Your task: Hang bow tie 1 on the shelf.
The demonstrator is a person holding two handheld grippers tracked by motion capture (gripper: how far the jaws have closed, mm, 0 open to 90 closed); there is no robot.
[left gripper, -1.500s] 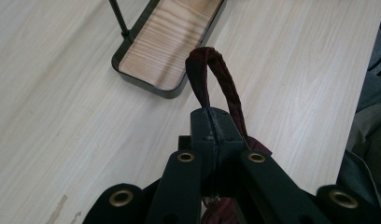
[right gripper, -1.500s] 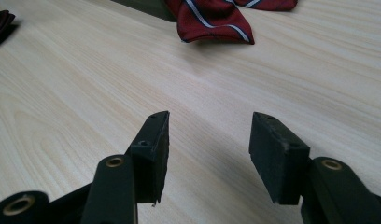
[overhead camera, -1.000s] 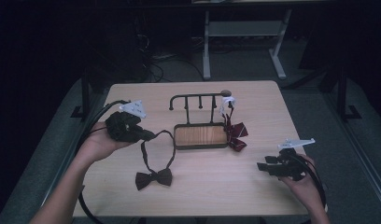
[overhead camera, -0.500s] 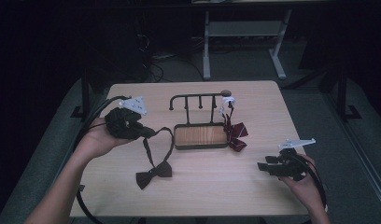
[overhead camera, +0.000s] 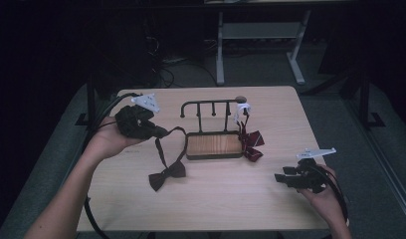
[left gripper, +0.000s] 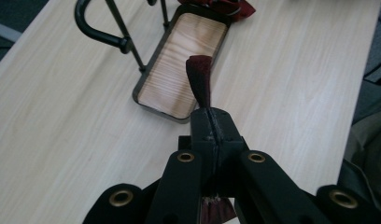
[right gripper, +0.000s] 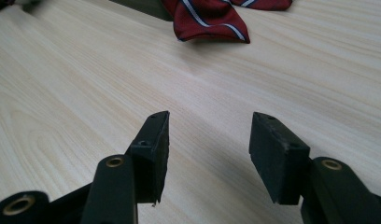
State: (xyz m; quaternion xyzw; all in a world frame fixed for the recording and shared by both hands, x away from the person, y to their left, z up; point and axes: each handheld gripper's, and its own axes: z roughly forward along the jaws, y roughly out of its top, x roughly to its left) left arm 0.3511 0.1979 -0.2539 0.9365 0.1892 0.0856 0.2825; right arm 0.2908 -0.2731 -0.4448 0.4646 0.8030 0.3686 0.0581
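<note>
A dark maroon bow tie [overhead camera: 166,174] hangs by its strap from my left gripper [overhead camera: 160,132], which is shut on the strap [left gripper: 199,81] above the table's left side. The bow itself touches or nearly touches the tabletop. A black rack with pegs [overhead camera: 211,107] stands on a wooden-floored tray [overhead camera: 213,145] at the table's middle. A red striped bow tie [overhead camera: 250,142] hangs from the rack's right end, its bow [right gripper: 209,18] resting on the table. My right gripper [overhead camera: 279,178] is open low over the table at the front right, nothing between its fingers [right gripper: 153,154].
The light wooden table [overhead camera: 216,209] has bare room at the front and between the two grippers. Black cables trail off the left edge [overhead camera: 99,119]. A grey floor and a white table frame [overhead camera: 260,30] lie beyond the far edge.
My left gripper has lifted up and toward the far left, drawing the maroon bow tie's strap taut and raising the bow. The right gripper has stayed put.
</note>
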